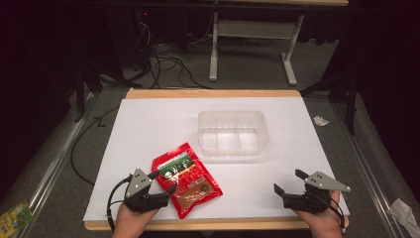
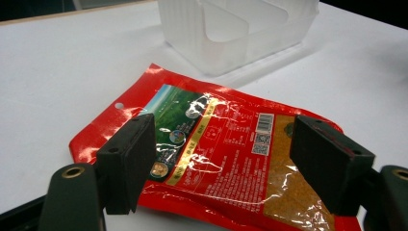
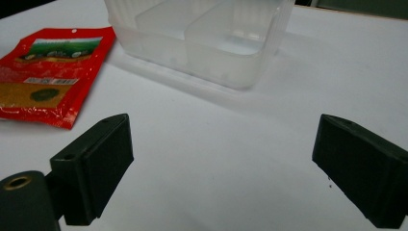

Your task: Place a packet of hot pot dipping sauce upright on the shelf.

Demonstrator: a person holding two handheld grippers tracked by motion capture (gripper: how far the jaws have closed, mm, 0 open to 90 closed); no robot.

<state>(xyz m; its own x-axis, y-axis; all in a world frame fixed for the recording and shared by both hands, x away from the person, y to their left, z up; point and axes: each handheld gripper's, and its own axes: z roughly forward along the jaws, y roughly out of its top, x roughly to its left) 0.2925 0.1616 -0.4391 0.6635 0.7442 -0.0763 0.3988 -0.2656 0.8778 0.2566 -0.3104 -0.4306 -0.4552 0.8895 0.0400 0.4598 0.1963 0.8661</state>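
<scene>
Red snack packet [image 1: 186, 179] flat on white surface [image 1: 148, 124] at lower centre, left gripper [image 1: 164, 181] over its left edge with fingers spread either side, right gripper [image 1: 287, 180] lower right, fingers spread, clear divided container [image 1: 233, 132] at centre

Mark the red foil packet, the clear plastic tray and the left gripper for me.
Red foil packet [image 1: 186, 179], high view, its middle.
Clear plastic divided tray [image 1: 233, 116], high view, far rim.
Left gripper [image 1: 163, 181], high view, between jaws.
</scene>
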